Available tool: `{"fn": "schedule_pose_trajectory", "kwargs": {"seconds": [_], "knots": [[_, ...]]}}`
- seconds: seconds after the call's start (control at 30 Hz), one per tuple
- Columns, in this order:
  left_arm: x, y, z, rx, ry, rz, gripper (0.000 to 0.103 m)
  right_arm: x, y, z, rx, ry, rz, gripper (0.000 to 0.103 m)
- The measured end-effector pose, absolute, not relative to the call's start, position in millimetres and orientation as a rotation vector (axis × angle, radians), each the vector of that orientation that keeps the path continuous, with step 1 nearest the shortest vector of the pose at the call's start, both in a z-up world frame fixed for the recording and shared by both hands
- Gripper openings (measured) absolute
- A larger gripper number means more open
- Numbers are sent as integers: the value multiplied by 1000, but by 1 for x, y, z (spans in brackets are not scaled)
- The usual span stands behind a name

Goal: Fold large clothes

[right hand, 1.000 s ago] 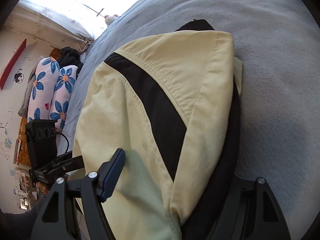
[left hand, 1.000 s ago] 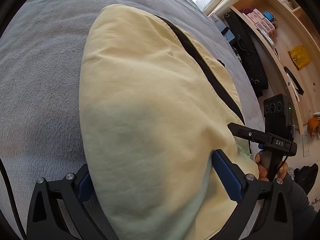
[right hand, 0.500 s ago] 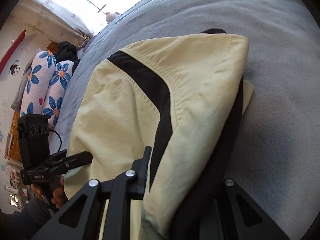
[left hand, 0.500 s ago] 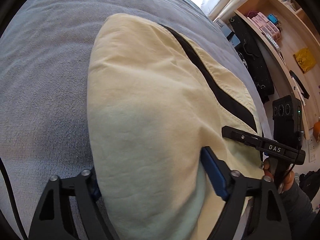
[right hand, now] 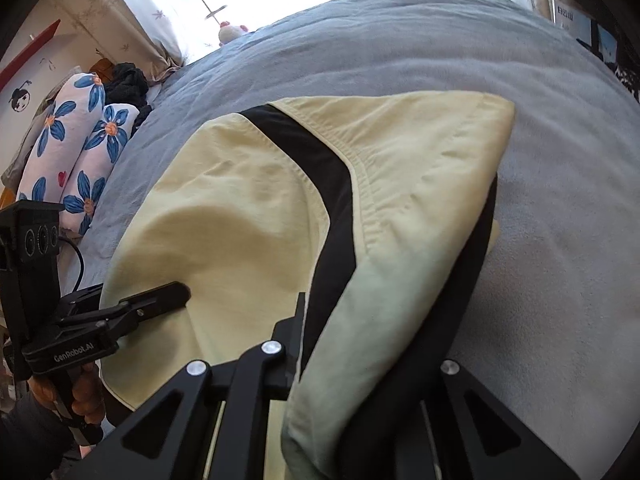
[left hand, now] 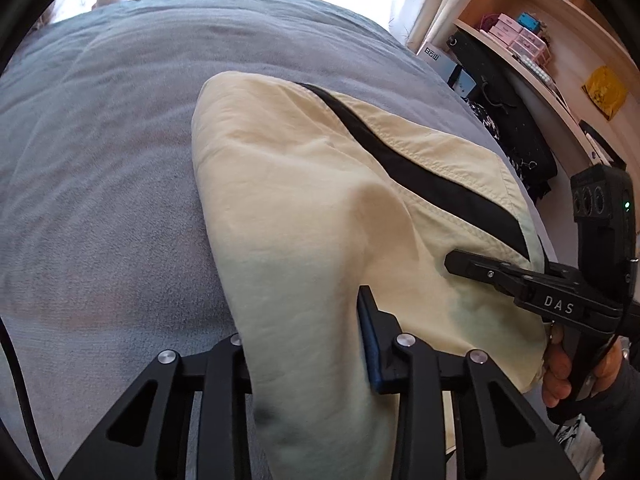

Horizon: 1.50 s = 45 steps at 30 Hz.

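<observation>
**One garment, two tools, on the bed**

- Garment (left hand: pixel 320 208): one, pale yellow with one black stripe, lying folded in the middle of the grey bed (left hand: pixel 100 160).
- Left tool (left hand: pixel 308 344): one; jaws have just been closing, and now pinch the garment's near edge.
- Right tool (right hand: pixel 360 344): one; jaws have just been closing, and are now nearly together on the near corner, yellow and black layers bunched between them.
- Flowered pillows (right hand: pixel 76 148): two, left of the garment at the bed's edge.
- Shelf unit (left hand: pixel 560 40): one, right of the bed.
</observation>
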<state>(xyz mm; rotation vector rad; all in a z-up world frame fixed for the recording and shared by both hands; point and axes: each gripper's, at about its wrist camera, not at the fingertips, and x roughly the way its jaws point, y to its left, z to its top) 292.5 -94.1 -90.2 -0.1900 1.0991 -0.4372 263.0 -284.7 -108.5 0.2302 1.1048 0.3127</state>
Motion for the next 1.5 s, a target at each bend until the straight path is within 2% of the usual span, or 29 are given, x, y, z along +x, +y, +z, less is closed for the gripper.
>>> {"fn": "schedule_pose_trajectory", "kwargs": {"seconds": [0.33,0.63,0.73,1.03,1.3,1.47,1.5], "knots": [[271,-48,-47,-151,1069,-398,30,242,-231,-74,229,1090,383,10],[265,63,2,-116,1005,-312,30,256,-129,-39,227,1022,509,10],[277,106,17,-81,972,-286,30,279,-87,-29,233,992,541,10],[379,223,42,7,888,-263,30,385,7,-20,290,884,566,10],[490,285,0,21,906,-262,31,492,52,-70,406,880,572,10],[534,307,-77,1,989,-226,34,532,67,-130,395,962,532,12],[538,308,-91,6,1019,-212,40,537,70,-147,382,1010,517,15]]}}
